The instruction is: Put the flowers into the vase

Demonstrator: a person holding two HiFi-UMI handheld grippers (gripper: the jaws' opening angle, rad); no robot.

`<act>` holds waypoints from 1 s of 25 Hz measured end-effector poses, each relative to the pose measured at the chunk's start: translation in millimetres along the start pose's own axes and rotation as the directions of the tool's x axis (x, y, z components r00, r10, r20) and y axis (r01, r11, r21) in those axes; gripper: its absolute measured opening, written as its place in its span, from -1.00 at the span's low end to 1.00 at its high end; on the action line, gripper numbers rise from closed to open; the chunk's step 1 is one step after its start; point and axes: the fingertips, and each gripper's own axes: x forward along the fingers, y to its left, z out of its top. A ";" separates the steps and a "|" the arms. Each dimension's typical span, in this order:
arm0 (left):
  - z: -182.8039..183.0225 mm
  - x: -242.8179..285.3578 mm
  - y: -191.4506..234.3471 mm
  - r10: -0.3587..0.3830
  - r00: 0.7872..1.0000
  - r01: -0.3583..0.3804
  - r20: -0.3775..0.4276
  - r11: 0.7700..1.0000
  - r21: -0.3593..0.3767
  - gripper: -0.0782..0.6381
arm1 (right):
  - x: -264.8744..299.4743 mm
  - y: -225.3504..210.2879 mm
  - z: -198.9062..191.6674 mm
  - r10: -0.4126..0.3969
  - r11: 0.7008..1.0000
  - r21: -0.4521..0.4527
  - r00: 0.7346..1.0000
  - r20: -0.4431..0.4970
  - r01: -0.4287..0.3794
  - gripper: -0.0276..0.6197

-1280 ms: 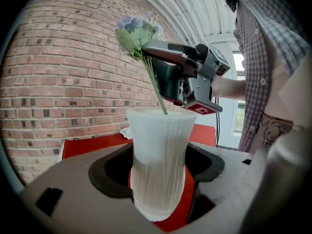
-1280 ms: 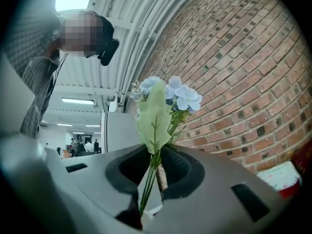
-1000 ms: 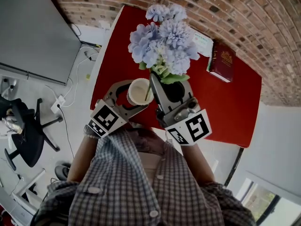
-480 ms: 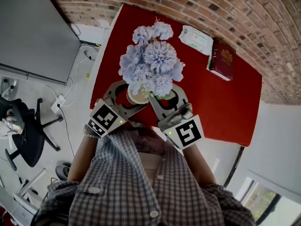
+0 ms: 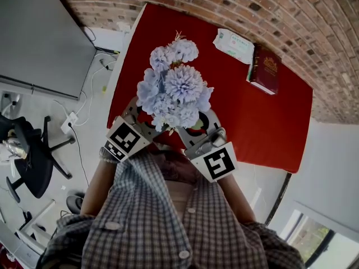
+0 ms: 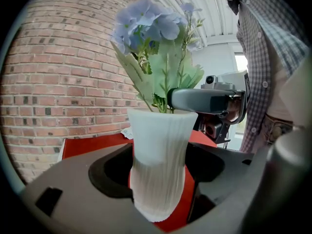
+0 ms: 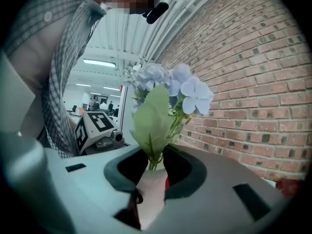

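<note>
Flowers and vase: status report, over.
Left gripper clamped on white vase. Right gripper jaws opening, stems of flowers between them, stems down in vase. Nothing in the way: tissue pack and book lie far across red table.

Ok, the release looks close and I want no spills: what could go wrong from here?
The jaws of the right gripper are opening round the stems of the pale blue flower bunch; its leaves could snag as it backs off and drag the bunch out. The top-heavy bunch may also tilt the white ribbed vase held by the left gripper.
</note>
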 end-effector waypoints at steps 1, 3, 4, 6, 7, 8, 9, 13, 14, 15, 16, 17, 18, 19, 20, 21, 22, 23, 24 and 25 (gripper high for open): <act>0.1 0.1 -0.2 0.000 1.000 0.000 0.000 1.000 0.000 0.16 | -0.7 0.3 -0.2 -0.001 1.000 0.001 1.000 -0.003 0.001 -0.60; -0.3 -0.7 -0.1 0.001 1.000 -0.001 0.000 1.000 0.001 0.16 | -1.2 1.4 -0.1 -0.002 1.000 0.006 1.000 -0.005 0.002 -0.57; -0.6 -1.3 0.0 0.001 1.000 -0.001 0.001 1.000 0.001 0.16 | -1.5 2.3 -0.4 -0.001 1.000 0.007 1.000 -0.008 0.001 -0.56; -1.0 -1.8 -0.1 0.001 1.000 -0.001 0.001 1.000 0.002 0.16 | -2.3 3.5 -0.6 0.002 1.000 0.012 1.000 -0.009 -0.002 -0.55; -1.2 -1.8 -0.2 0.001 1.000 -0.001 0.001 1.000 0.002 0.16 | -2.7 3.6 -0.5 0.003 1.000 0.016 1.000 -0.007 -0.003 -0.55; -1.4 -1.7 -0.2 0.001 1.000 -0.001 0.001 1.000 0.002 0.16 | -3.1 3.5 -0.7 0.003 1.000 0.018 1.000 -0.007 -0.003 -0.54; -1.5 -1.5 -0.2 0.001 1.000 -0.001 0.001 1.000 0.002 0.16 | -3.5 3.3 -1.3 0.003 1.000 0.019 1.000 -0.010 -0.003 -0.52; -1.4 -0.8 -0.7 0.001 1.000 -0.001 0.000 1.000 0.004 0.16 | -5.1 4.9 -1.9 0.014 1.000 0.022 1.000 -0.015 -0.014 -0.42; -1.4 -0.9 -0.9 0.001 1.000 -0.001 0.000 1.000 0.005 0.16 | -5.0 5.7 -1.8 0.016 1.000 0.023 1.000 -0.016 -0.016 -0.37; -1.3 -1.0 -0.9 0.001 1.000 -0.001 0.000 1.000 0.004 0.16 | -4.7 6.2 -1.8 0.018 1.000 0.024 1.000 -0.018 -0.017 -0.32; -1.3 -1.2 -0.8 0.001 1.000 -0.001 0.001 1.000 0.004 0.16 | -4.4 6.3 -2.1 0.017 1.000 0.026 1.000 -0.022 -0.017 -0.28; -1.4 -1.3 -0.7 0.000 1.000 0.000 0.001 1.000 0.003 0.16 | -4.3 6.0 -2.3 0.016 0.999 0.028 1.000 -0.025 -0.015 -0.25; -1.5 -1.4 -0.8 0.000 1.000 0.000 0.001 1.000 0.003 0.16 | -4.4 5.4 -2.3 0.013 0.999 0.029 1.000 -0.026 -0.013 -0.21; -1.6 -1.4 -1.1 -0.001 1.000 0.001 0.001 1.000 0.003 0.16 | -4.7 4.8 -2.2 0.011 0.999 0.030 1.000 -0.026 -0.011 -0.19; -1.6 -1.3 -1.3 -0.001 1.000 0.001 0.001 1.000 0.004 0.16 | -5.2 4.2 -2.4 0.010 0.999 0.031 1.000 -0.028 -0.009 -0.15; -1.5 -1.3 -1.4 0.000 1.000 0.000 0.001 1.000 0.004 0.16 | -5.8 3.7 -2.9 0.010 0.999 0.034 0.999 -0.030 -0.009 -0.12; -1.5 -1.3 -1.5 0.000 1.000 0.000 0.002 1.000 0.005 0.16 | -6.5 3.3 -3.5 0.011 0.999 0.037 0.999 -0.033 -0.010 -0.10; -1.6 -1.4 -1.5 0.000 1.000 0.000 0.003 1.000 0.006 0.16 | -7.0 3.1 -4.2 0.012 0.999 0.042 0.999 -0.034 -0.011 -0.07; -1.7 -1.7 -1.5 0.000 1.000 0.000 0.004 1.000 0.007 0.16 | -7.6 3.0 -4.5 0.013 0.999 0.049 0.999 -0.033 -0.012 -0.05; -1.8 -1.9 -1.5 -0.001 1.000 0.001 0.005 1.000 0.008 0.16 | -8.3 3.0 -4.6 0.013 0.998 0.056 0.999 -0.031 -0.012 -0.02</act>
